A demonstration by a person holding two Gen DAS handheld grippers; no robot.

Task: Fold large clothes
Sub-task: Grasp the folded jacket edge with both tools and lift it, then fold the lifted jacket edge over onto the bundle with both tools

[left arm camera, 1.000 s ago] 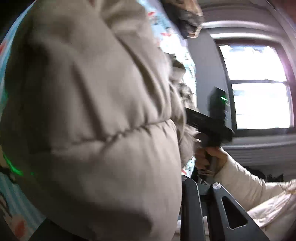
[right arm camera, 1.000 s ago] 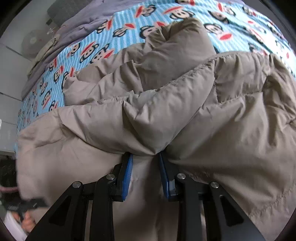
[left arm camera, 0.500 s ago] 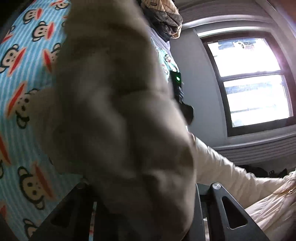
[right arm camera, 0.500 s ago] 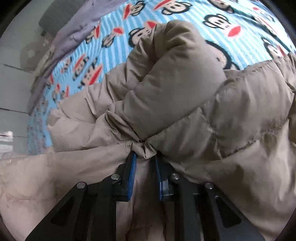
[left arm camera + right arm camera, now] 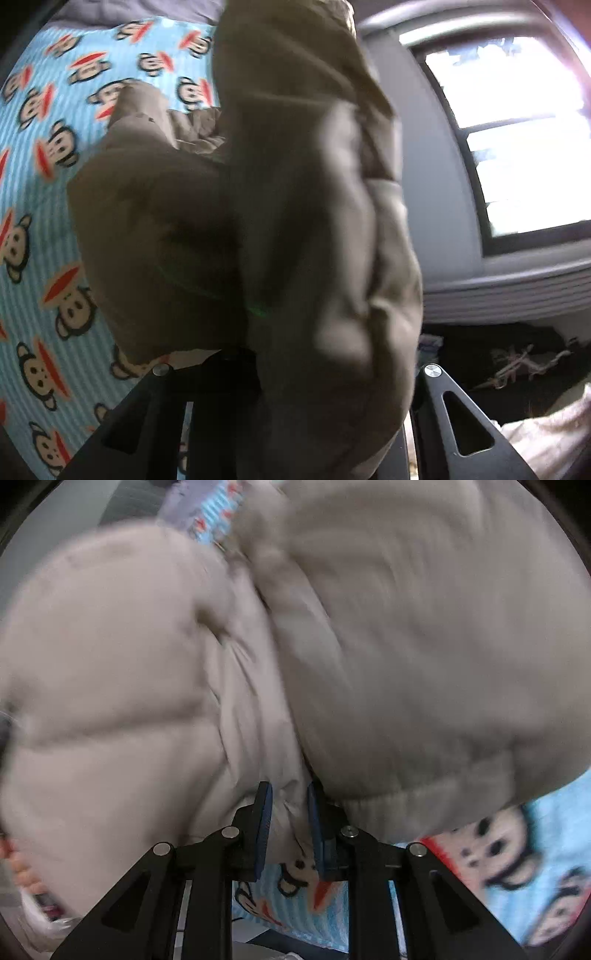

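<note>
A large beige puffer jacket (image 5: 295,240) fills both views. In the left wrist view it hangs in front of the lens, bunched over my left gripper (image 5: 295,369), whose fingertips are hidden under the fabric. In the right wrist view my right gripper (image 5: 289,823) has its blue pads (image 5: 263,827) closed on a fold of the jacket (image 5: 369,646), held lifted above the monkey-print bedsheet (image 5: 517,867). The right view is blurred by motion.
The blue monkey-print sheet (image 5: 44,184) covers the bed at the left. A window (image 5: 509,140) and grey wall stand at the right, with a dark cluttered floor area (image 5: 517,362) below it.
Both grippers have lifted the jacket off the bed. The sheet now shows under the right gripper. The left view has swung, and the right gripper and hand are gone from it.
</note>
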